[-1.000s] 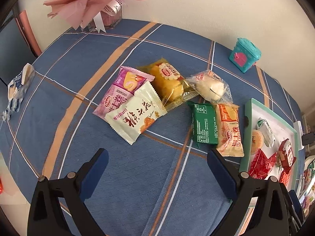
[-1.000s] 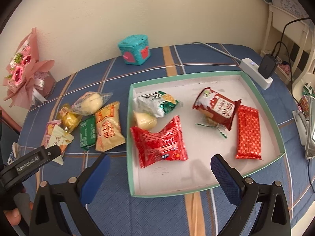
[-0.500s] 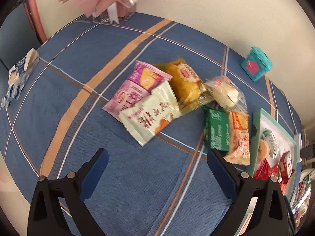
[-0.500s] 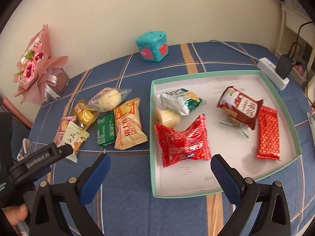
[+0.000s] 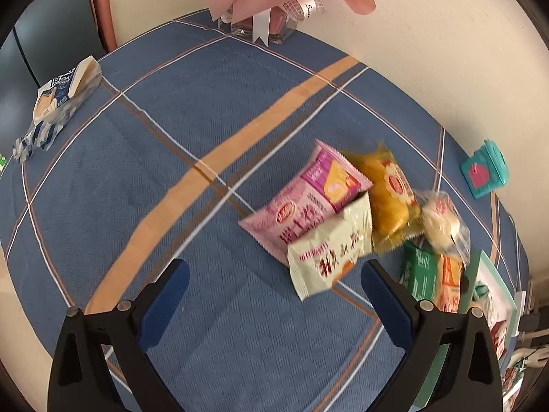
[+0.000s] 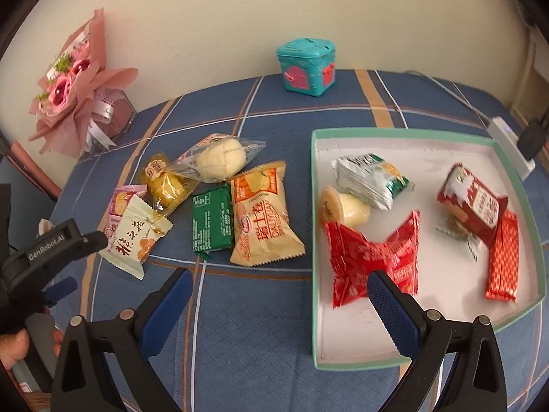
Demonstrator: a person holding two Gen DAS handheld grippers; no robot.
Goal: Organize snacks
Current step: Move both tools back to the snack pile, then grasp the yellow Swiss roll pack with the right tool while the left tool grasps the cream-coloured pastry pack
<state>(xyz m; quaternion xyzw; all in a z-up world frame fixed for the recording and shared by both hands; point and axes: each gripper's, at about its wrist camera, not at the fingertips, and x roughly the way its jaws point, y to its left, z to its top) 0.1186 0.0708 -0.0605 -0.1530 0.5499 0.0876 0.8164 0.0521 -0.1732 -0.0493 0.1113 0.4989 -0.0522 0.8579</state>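
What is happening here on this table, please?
A person holds a two-finger gripper in each hand and is sorting snack packets into a shallow mint-green cardboard tray on the blue plaid tablecloth. Both the left gripper and the right gripper are open and hold nothing. Several packets already lie in the tray, among them a crumpled red foil packet. Six are outside it, including a cream-white packet close ahead of the left gripper.

Six snack packets on cloth, five in tray
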